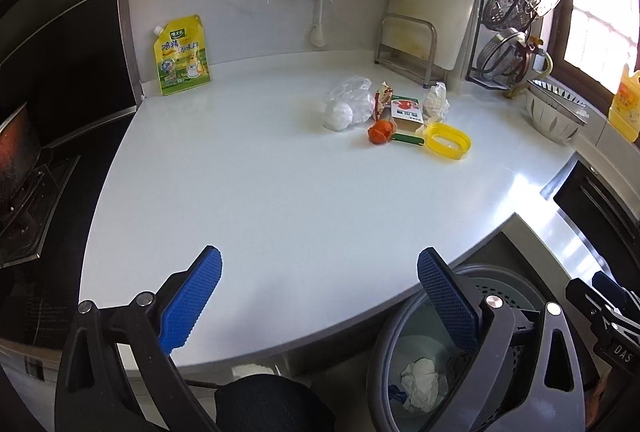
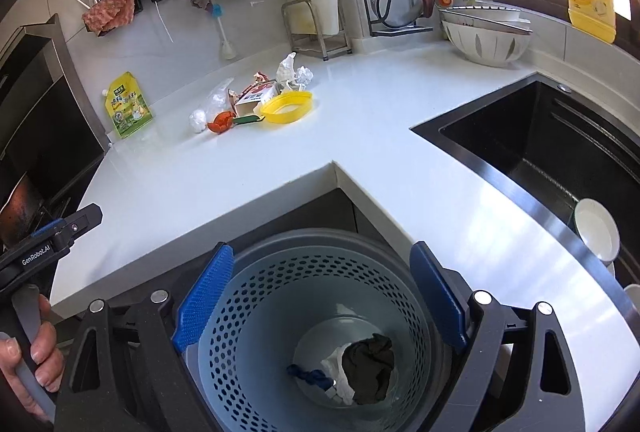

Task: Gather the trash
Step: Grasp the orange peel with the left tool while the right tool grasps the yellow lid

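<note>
Your right gripper [image 2: 320, 296] hangs directly over the bin [image 2: 280, 296], fingers spread wide and holding nothing; inside the bin lie a dark wad [image 2: 370, 368] and white paper [image 2: 340, 380]. Your left gripper [image 1: 320, 296] hovers over the worktop [image 1: 280, 200] edge just beside the bin, fingers equally wide and empty. The remaining trash sits well beyond the bin, near the back wall: a plastic bag [image 1: 348, 104], an orange scrap [image 1: 381, 132], a small carton [image 1: 406, 108], crumpled paper [image 1: 436, 102] and a yellow lid [image 1: 447, 141]. Reach with the left, take one piece at a time, and pinch the bulkiest part so it doesn't slip.
</note>
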The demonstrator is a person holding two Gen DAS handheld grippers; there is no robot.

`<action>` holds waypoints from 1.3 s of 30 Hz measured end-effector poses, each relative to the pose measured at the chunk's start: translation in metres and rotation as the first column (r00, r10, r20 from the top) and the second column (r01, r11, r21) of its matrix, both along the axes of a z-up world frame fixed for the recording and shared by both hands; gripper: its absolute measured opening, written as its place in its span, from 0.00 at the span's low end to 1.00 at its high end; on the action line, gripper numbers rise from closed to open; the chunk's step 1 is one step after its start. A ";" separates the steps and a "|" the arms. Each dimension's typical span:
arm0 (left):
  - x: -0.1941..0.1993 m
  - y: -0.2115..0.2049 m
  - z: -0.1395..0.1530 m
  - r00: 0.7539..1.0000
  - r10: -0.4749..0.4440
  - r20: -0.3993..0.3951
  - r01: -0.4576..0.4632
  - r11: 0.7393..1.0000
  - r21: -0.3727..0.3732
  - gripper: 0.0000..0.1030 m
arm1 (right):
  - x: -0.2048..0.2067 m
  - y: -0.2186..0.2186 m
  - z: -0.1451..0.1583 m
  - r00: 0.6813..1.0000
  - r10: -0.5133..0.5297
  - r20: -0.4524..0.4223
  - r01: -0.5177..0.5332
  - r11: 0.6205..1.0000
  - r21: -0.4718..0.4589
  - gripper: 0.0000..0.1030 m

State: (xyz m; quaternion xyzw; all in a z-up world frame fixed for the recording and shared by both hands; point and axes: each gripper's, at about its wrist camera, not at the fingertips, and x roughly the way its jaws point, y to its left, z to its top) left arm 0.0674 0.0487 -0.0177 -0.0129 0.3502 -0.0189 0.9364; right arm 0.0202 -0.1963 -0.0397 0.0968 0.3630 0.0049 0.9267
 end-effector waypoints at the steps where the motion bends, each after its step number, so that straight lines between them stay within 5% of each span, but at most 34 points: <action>1: 0.006 0.000 0.001 1.000 0.004 -0.001 -0.004 1.000 0.003 0.94 | 0.008 0.002 0.001 1.000 0.006 -0.002 -0.006 1.000 -0.018 0.83; 20: 0.131 -0.022 -0.007 0.999 -0.016 -0.049 0.017 0.999 0.028 0.94 | 0.154 0.007 0.002 0.991 0.129 -0.021 -0.130 0.990 -0.056 0.83; 39: 0.189 -0.028 -0.024 0.997 0.013 -0.081 -0.013 1.000 0.005 0.94 | 0.256 0.021 -0.024 0.957 0.256 -0.134 -0.265 0.963 -0.053 0.83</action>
